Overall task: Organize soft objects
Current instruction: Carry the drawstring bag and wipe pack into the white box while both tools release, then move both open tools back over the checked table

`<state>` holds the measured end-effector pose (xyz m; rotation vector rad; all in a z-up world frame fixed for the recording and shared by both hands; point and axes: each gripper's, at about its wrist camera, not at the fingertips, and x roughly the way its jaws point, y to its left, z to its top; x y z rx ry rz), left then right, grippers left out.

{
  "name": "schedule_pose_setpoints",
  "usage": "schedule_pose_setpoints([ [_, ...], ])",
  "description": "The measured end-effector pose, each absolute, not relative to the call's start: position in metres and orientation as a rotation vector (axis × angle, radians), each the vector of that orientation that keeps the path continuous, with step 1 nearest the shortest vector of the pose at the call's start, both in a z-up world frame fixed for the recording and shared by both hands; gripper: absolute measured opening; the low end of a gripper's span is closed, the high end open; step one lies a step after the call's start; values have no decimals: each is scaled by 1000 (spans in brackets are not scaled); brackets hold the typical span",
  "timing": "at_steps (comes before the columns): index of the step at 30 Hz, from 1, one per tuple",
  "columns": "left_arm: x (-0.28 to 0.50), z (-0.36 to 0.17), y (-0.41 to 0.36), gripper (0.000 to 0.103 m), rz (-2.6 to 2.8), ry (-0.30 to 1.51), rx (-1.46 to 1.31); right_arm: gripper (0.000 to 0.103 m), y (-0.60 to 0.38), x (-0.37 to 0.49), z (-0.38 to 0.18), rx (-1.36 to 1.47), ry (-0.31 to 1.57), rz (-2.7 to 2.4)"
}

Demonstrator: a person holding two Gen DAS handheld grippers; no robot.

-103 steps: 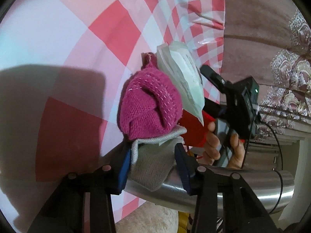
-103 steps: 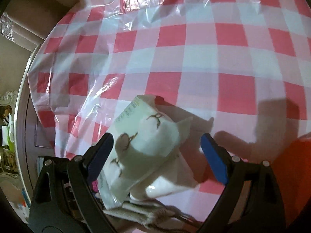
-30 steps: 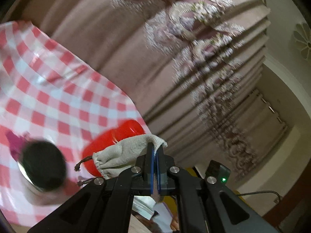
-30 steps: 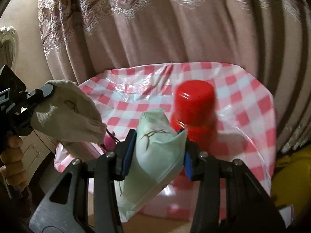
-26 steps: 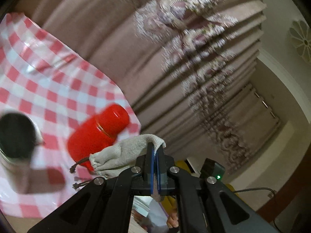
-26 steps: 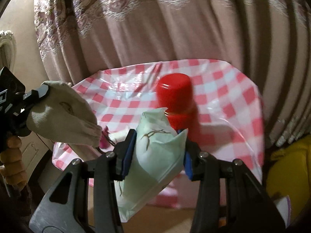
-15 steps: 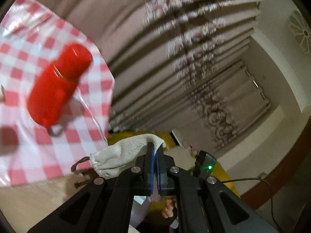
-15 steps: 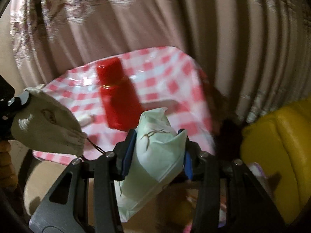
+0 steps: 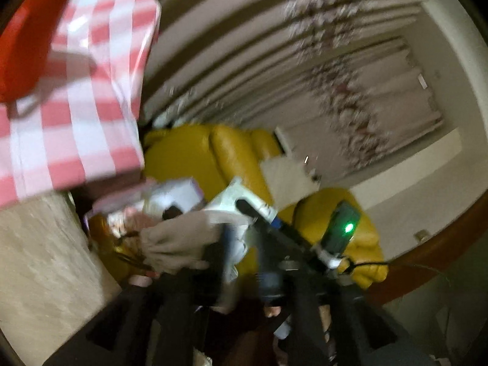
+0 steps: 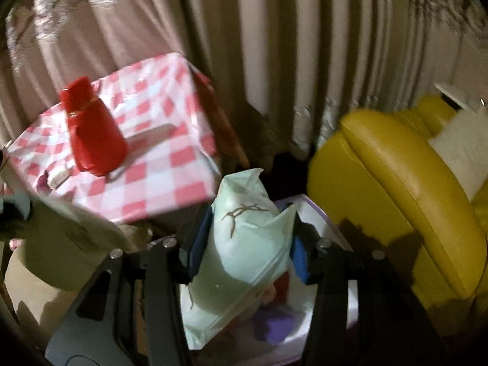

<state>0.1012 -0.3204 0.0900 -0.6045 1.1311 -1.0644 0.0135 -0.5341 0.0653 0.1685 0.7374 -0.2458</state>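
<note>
While the pale green packet (image 10: 247, 244) sits upright between the blue pads of the right gripper (image 10: 248, 241), those jaws have just been widening, though both pads seem to touch its sides and it has not dropped. Only a brown twig-like drawing marks it; no lettering can be read. Below it lies a white bin (image 10: 317, 213) with soft purple and red things inside. The left gripper (image 9: 244, 253) has just been parting its jaws too; the grey drawstring pouch (image 9: 177, 241) lies against its left pad, and blur hides whether it is gripped. Left of the bin the checked tablecloth (image 10: 158, 164) hangs off the table's corner, bearing a red flask (image 10: 91, 134); the yellow sofa (image 10: 396, 177) borders the bin's right, leaving a narrow gap.
</note>
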Motion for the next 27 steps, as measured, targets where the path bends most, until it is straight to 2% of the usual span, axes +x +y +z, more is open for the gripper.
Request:
schedule_pose_setpoints([
  [1,99,82,-326,68,-1068,1158,-610,59,-539,12,61,181,750,-250],
  [2,96,73,-330,71,-1074,1181,-626,61,-544,10,56,195,766,-252],
  [4,94,65,-335,71,-1075,1209,-614,74,-553,6,48,223,789,-266],
  [7,93,62,-336,71,-1073,1220,-596,77,-559,0,43,238,802,-277],
  [16,85,85,-304,71,-1010,1102,-492,80,-537,7,45,201,805,-254],
  [22,70,110,-245,71,-911,948,-427,82,-489,23,46,130,811,-150],
  [27,57,106,-174,71,-784,893,-456,82,-434,40,44,60,825,-14],
])
